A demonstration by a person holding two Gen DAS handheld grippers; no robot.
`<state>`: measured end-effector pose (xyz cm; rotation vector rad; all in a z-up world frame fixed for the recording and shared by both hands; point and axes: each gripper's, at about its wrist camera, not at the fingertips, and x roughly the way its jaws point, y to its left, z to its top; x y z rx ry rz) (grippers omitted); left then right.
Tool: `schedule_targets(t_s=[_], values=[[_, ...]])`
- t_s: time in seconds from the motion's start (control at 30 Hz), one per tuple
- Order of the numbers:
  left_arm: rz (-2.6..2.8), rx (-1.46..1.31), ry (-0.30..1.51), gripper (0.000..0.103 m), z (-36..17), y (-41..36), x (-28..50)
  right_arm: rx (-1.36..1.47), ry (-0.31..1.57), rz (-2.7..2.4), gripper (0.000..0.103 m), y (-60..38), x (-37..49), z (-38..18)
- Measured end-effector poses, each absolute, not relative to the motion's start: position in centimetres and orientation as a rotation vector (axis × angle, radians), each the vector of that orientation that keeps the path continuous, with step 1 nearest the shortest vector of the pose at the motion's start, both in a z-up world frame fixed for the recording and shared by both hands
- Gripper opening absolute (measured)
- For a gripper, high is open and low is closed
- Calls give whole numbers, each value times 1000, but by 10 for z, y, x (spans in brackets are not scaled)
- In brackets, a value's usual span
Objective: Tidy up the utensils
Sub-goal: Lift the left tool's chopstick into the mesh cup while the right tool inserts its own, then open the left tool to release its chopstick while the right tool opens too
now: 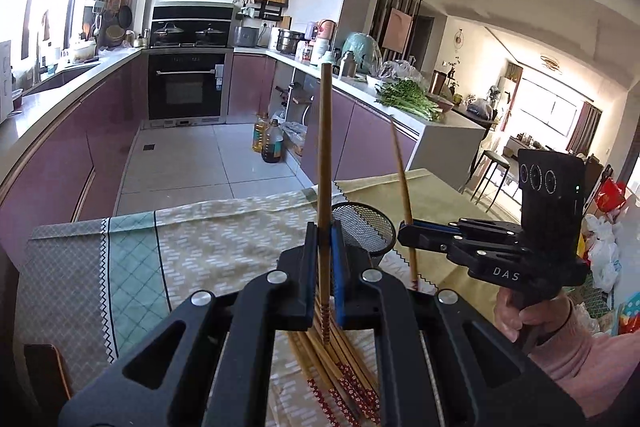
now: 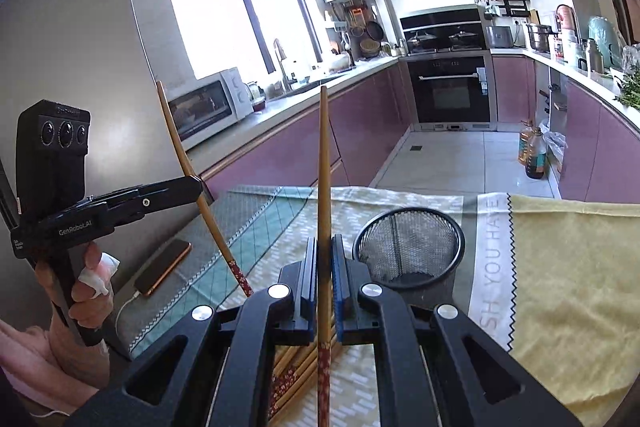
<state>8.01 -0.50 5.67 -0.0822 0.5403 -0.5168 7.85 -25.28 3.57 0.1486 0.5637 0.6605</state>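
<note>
Both grippers are loaded: the left gripper (image 1: 323, 247) is clamped tight on one chopstick (image 1: 324, 163), standing nearly upright, and the right gripper (image 2: 324, 263) pinches its own chopstick (image 2: 324, 187) just the same.

The mesh cup (image 2: 410, 247) is the landmark, sitting on the tablecloth (image 2: 560, 267) just beyond both grippers.

The risk: each stick is held low, near its patterned end, so it could pivot in the pads, clip the cup's rim and tip it.

The cup looks empty. The remaining chopsticks (image 1: 340, 367) lie bundled on the cloth on the near side of the cup.
</note>
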Motion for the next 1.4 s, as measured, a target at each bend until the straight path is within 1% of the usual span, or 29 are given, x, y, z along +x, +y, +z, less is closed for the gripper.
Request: schedule_targets(t_s=[0.2, 0.43, 0.6, 0.7, 0.9, 1.1, 1.23, 1.37, 1.4], values=[[-550, -88, 503, 7, 75, -18, 92, 152, 512, 644, 6, -258, 84, 54], [-580, -97, 444, 7, 99, -40, 113, 133, 422, 607, 6, -272, 94, 92], [-587, -88, 423, 7, 103, -57, 128, 119, 405, 570, 6, -280, 105, 100], [-587, -72, 455, 7, 93, -70, 138, 96, 444, 548, 6, -280, 115, 90], [-584, -28, 571, 7, 53, -88, 153, 47, 591, 537, 6, -269, 136, 57], [-589, 0, 664, 7, 17, -89, 173, 11, 723, 551, 6, -255, 154, 36], [-579, 2, 681, 8, 9, -88, 183, -4, 783, 543, 6, -246, 163, 24], [-566, 5, 695, 8, 8, -92, 189, 2, 796, 529, 7, -242, 169, 20], [-563, 8, 697, 10, 6, -94, 190, 7, 796, 519, 8, -242, 173, 21]])
